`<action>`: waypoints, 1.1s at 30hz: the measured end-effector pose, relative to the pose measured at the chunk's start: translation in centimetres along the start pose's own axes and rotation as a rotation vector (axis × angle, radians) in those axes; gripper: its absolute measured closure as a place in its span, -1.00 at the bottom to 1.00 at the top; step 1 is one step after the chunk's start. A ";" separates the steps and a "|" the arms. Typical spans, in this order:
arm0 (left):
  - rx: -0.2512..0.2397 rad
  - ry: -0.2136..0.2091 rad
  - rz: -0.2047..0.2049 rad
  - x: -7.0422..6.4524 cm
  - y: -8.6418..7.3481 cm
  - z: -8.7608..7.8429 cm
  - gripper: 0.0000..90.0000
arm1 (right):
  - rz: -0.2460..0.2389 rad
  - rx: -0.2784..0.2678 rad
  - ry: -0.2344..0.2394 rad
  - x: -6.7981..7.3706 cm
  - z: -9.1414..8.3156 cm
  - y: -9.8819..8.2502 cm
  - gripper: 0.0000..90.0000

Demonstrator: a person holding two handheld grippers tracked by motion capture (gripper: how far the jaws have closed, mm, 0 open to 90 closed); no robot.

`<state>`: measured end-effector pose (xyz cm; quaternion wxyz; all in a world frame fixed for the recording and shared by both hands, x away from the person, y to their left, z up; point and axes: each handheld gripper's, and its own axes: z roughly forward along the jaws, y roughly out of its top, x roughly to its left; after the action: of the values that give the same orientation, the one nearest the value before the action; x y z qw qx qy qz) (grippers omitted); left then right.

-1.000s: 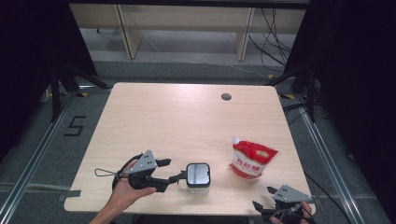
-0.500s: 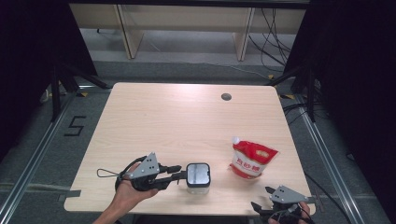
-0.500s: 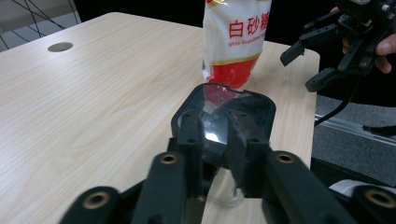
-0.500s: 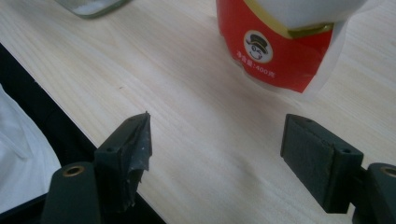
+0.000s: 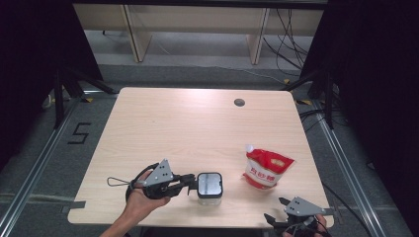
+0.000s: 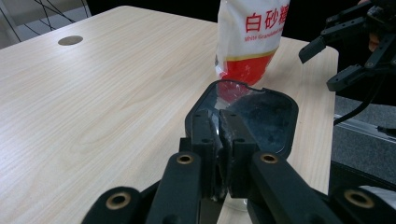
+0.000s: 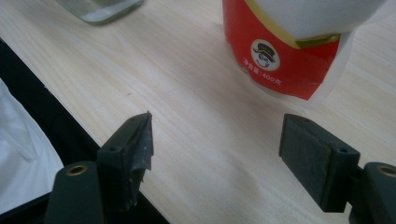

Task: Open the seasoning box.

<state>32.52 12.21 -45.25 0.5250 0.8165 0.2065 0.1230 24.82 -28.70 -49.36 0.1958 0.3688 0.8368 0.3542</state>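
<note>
A small clear container with a dark-rimmed lid [image 5: 209, 185] stands near the table's front edge. From its left comes my left gripper [image 5: 192, 183], whose jaws have just been closing. In the left gripper view the left gripper [image 6: 219, 121] has its pads pinched on the near edge of the lid [image 6: 266, 116]. A red and white sugar pouch [image 5: 267, 169] lies to the container's right, and it fills the top of the right gripper view [image 7: 289, 51]. My right gripper [image 5: 276, 210] hangs at the front right edge, its jaws [image 7: 217, 140] wide apart over bare wood below the pouch.
The wooden table [image 5: 197, 123] has a round cable hole [image 5: 239, 102] at its far right. Dark floor, rails and shelf legs surround it. The container's base [image 7: 100, 9] shows at the top left of the right gripper view.
My left gripper's jaws, spread wide beside the container a second ago, have come together on the lid's edge. The right gripper has stayed put.
</note>
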 end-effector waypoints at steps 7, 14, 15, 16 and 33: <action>0.016 0.004 -0.006 -0.1 -0.4 0.1 0.89 | -0.019 -0.015 0.017 0.2 -0.1 0.2 -0.28; 0.006 0.006 -0.015 -0.1 -0.6 0.1 0.88 | -0.042 -0.028 0.029 0.4 -0.1 0.4 -0.23; 0.001 0.009 -0.013 -0.1 -0.5 0.1 0.87 | -0.040 -0.028 0.031 0.4 -0.1 0.4 -0.23; 0.002 0.006 -0.012 -0.1 -0.5 0.2 0.87 | -0.040 -0.023 0.030 0.4 0.0 0.3 -0.23; -0.007 -0.002 -0.020 -0.1 -0.8 0.4 0.92 | -0.050 -0.022 0.033 0.6 -0.1 0.4 -0.20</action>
<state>32.45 12.12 -46.18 0.5291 0.8127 0.2139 0.1174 24.56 -28.05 -49.02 0.1948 0.3397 0.8448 0.3646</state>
